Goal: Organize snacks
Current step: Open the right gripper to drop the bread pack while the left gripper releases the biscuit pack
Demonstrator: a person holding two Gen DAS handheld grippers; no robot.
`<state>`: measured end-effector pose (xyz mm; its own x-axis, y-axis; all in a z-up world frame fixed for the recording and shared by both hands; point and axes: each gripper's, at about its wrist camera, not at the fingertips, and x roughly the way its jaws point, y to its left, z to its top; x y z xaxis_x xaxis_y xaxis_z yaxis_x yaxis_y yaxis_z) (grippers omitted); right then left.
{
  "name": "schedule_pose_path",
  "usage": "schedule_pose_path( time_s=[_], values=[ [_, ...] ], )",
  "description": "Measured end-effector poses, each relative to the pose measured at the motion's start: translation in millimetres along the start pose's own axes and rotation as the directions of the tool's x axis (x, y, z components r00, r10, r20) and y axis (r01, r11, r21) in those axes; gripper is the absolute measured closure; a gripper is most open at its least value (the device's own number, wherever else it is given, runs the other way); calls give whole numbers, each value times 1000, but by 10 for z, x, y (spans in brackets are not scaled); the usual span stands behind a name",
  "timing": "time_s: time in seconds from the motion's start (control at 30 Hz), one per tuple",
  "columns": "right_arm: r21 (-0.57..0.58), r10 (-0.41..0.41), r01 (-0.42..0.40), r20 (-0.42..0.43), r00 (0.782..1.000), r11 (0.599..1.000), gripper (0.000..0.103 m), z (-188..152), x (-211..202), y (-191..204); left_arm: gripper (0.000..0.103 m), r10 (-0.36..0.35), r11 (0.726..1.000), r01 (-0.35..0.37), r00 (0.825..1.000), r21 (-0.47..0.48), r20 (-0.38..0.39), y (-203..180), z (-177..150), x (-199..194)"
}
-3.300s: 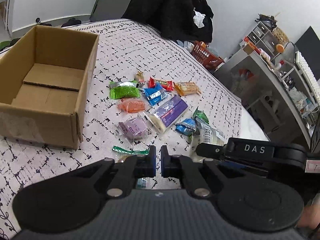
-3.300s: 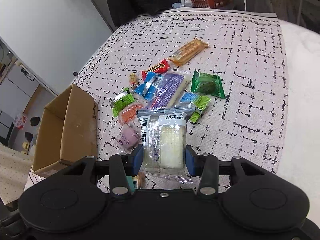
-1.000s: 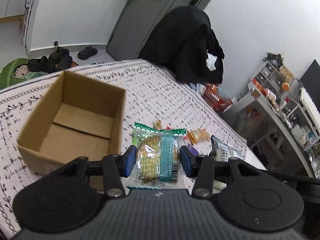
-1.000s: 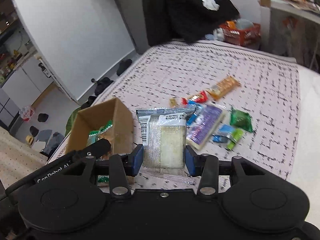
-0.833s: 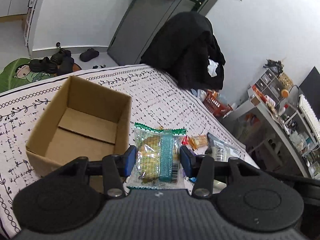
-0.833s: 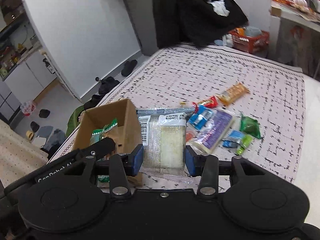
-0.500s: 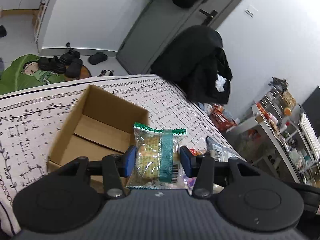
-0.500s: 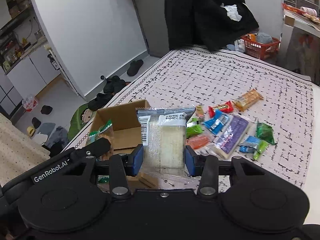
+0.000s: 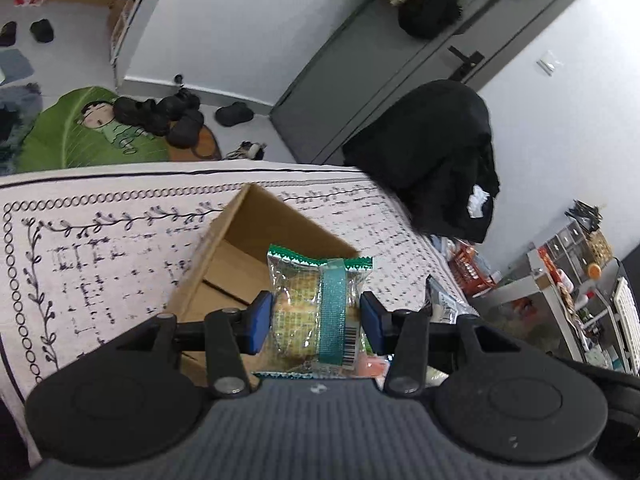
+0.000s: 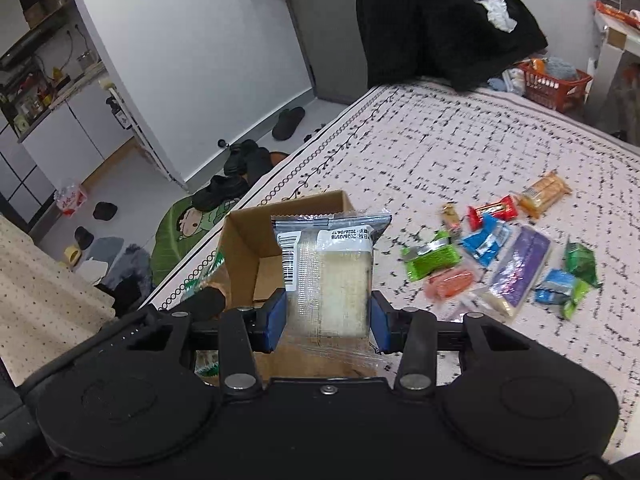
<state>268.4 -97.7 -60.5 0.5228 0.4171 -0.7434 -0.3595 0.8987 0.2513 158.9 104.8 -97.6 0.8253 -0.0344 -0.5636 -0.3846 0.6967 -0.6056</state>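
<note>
My left gripper [image 9: 316, 322] is shut on a clear packet with a green band and a yellow pastry [image 9: 316, 312], held above the open cardboard box [image 9: 240, 256]. My right gripper [image 10: 328, 322] is shut on a clear packet with a pale cake [image 10: 330, 280], held just in front of the same box [image 10: 244, 248]. The box looks empty where its floor shows. Several loose snacks lie on the patterned bedspread [image 10: 460, 148]: a green packet [image 10: 432, 260], a blue packet [image 10: 486, 242], a purple pack [image 10: 520, 270], a red bar [image 10: 492, 212].
The left gripper's body [image 10: 204, 300] shows low at the left in the right wrist view. A black coat [image 9: 432, 160] hangs beyond the bed. A red basket [image 10: 554, 84], shoes [image 10: 236, 176] on the floor and a desk [image 9: 568, 300] surround the bed.
Both grippers have risen and moved left toward the box, each holding its packet. The box now lies directly under and ahead of both packets.
</note>
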Motion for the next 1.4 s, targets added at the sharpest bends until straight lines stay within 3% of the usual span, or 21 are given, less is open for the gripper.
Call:
schedule_pose_path(
  time_s=[0.47,0.73,0.9,1.13,1.27,1.4],
  values=[
    [9,59,-59,-92,994,998,60,-27,419,-4,56,85,995,-88,995,-56,-52,241,45,283],
    [43,109,-104,-124,986,994,57,-11,522,-102,42,105,992,-108,994,-59,-42,186,57,313],
    [66,111,-106,-83,990,992,37,5,365,-220,24,110,992,-112,993,-56,-34,131,60,277],
    [75,66,-63,-46,997,995,26,-34,121,-454,15,129,990,-131,991,-43,-36,53,26,248],
    [45,14,-13,-30,999,999,21,-78,-10,-562,0,120,992,-120,993,-25,-19,-21,-19,207],
    [51,2,-1,-24,1000,999,15,-96,-122,-687,0,106,994,-106,994,-2,-27,-123,-33,172]
  ],
)
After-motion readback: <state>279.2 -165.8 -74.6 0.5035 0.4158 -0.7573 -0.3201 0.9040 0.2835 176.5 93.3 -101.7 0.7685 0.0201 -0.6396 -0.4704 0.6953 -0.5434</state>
